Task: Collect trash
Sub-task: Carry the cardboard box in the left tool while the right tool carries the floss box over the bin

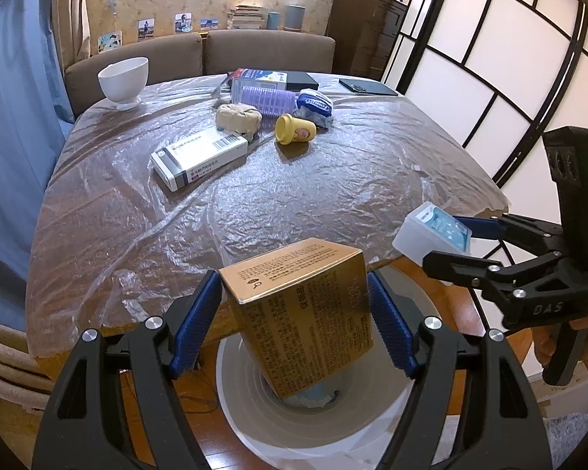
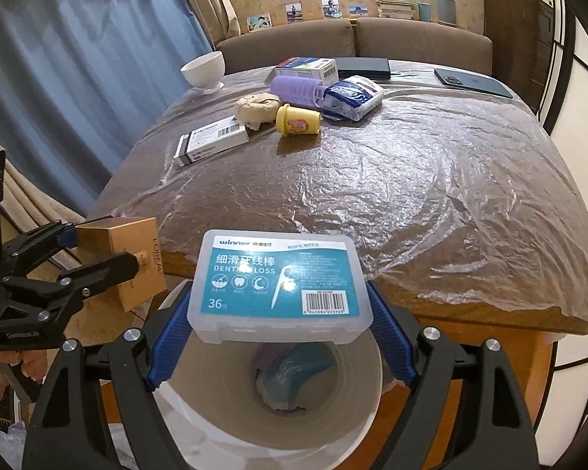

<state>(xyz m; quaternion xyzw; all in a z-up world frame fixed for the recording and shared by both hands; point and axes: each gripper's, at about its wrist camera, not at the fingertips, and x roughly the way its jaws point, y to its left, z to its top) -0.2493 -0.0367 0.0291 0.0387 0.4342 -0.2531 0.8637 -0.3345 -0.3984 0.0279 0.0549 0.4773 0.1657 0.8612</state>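
Note:
My left gripper (image 1: 294,309) is shut on a gold carton (image 1: 302,313), held tilted over the white trash bin (image 1: 247,415) below the table's near edge. It also shows in the right wrist view (image 2: 125,258). My right gripper (image 2: 280,313) is shut on a clear dental floss box (image 2: 278,286), held over the same bin (image 2: 200,415); the box also shows in the left wrist view (image 1: 431,235). Blue and purple trash (image 2: 294,372) lies at the bin's bottom.
On the plastic-covered table (image 1: 294,196) lie a white medicine box (image 1: 200,158), a crumpled paper wad (image 1: 237,117), a yellow cup (image 1: 294,128), a purple roller (image 1: 268,100), a tissue pack (image 1: 313,103), a white bowl (image 1: 123,78) and a phone (image 1: 366,87).

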